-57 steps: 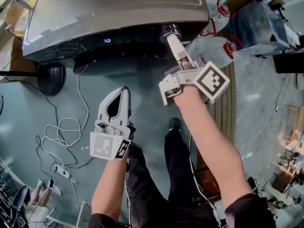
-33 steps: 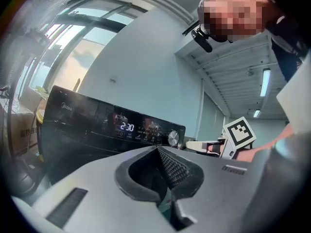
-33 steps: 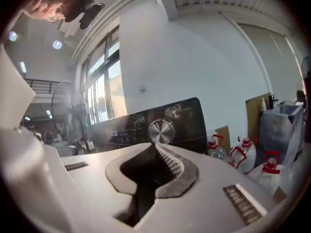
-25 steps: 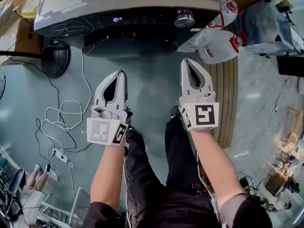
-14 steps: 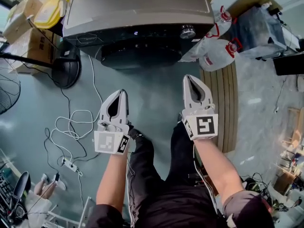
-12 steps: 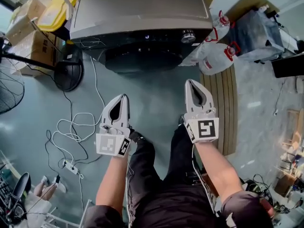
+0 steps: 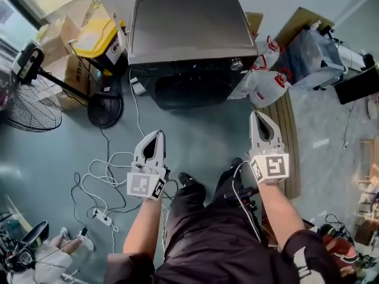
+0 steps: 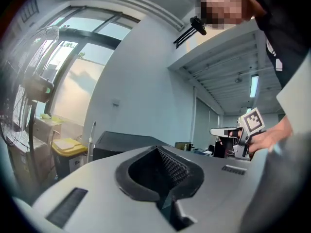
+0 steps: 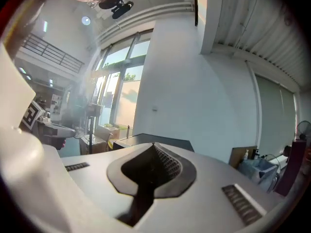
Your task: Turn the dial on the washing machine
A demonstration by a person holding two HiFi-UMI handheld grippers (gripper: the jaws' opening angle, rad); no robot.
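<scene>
Right gripper (image 7: 259, 115), clenched on nothing, hangs well apart from the small round silver dial (image 7: 237, 64): rigid, likely slick, best pinched across its rim.

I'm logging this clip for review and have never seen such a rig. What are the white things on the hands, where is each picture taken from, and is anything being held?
There is no robot here. A person holds a hand-worked two-jaw tool in each hand: the left gripper and the right gripper. The cubes with square markers are part of them. The head view looks steeply down from a camera on the person's head. The two gripper views come from cameras riding on each gripper, looking along its jaws. Both pairs of jaws are together with nothing between them. Ahead stands the washing machine, its dial near the front's right end. Neither gripper touches it. A standing fan is at the left and white bags at the right.
</scene>
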